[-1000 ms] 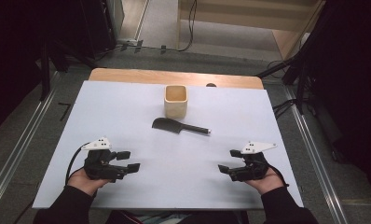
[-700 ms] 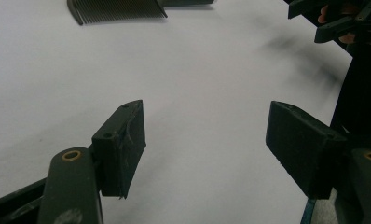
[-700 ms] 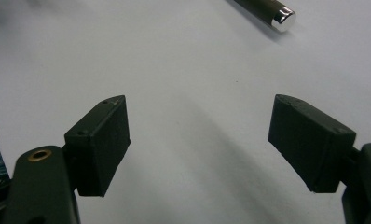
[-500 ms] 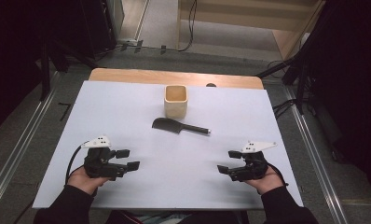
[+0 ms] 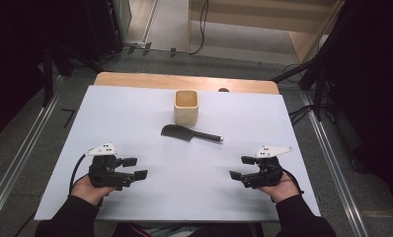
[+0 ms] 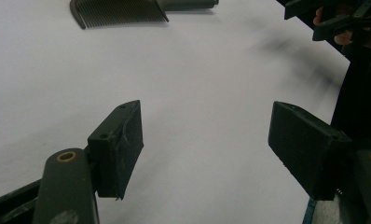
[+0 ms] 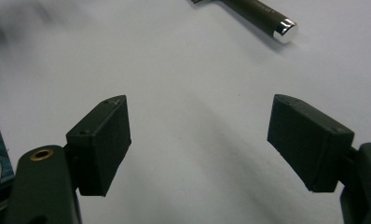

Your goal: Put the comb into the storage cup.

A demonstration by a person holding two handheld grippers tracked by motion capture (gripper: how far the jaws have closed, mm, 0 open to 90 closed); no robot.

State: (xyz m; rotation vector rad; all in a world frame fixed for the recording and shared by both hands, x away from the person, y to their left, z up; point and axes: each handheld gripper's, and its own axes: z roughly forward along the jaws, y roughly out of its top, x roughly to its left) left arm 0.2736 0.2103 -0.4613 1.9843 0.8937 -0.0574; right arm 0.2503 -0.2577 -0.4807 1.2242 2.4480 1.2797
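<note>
Mid-table, dark flat comb with fine teeth and round chrome-capped handle, just before beige square wooden cup, left gripper and right gripper jaws wide, empty.

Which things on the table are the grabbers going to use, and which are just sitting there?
Likely for the job:
- comb, lying flat, nearest both open grippers
- left gripper
- right gripper

Just there, probably:
- wooden cup, upright behind the comb
- white table cover
- cables on the floor
</note>
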